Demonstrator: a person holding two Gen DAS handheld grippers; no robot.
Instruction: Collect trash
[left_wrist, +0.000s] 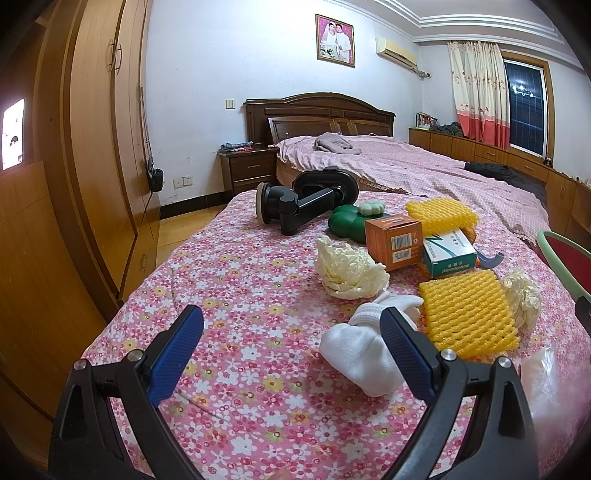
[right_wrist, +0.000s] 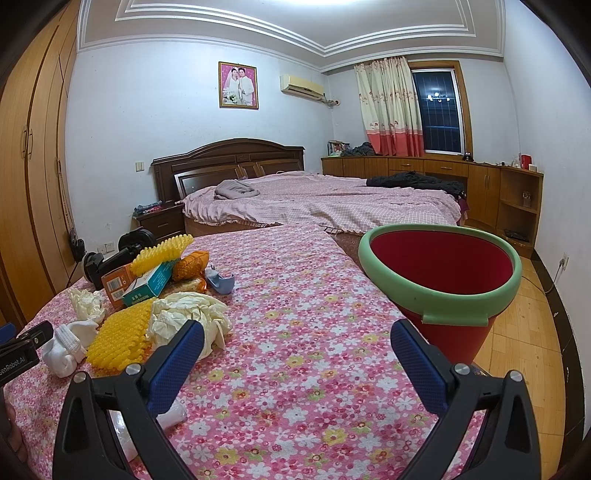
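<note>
Spread left gripper (left_wrist: 291, 328) beside white sock (left_wrist: 360, 354), right gripper (right_wrist: 297, 345) likewise spread, near red bucket (right_wrist: 443, 291)

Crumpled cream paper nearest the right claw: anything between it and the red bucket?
Nothing visible. From the crumpled cream paper to the red bucket there is only bare floral tablecloth. The right claw is open, hovering over that stretch.

Right gripper (right_wrist: 295, 352) spread wide, empty, over floral cloth (right_wrist: 295, 369). Red bucket (right_wrist: 443, 273) right of it; crumpled paper (right_wrist: 188, 314), yellow foam net (right_wrist: 118, 336) left.
</note>
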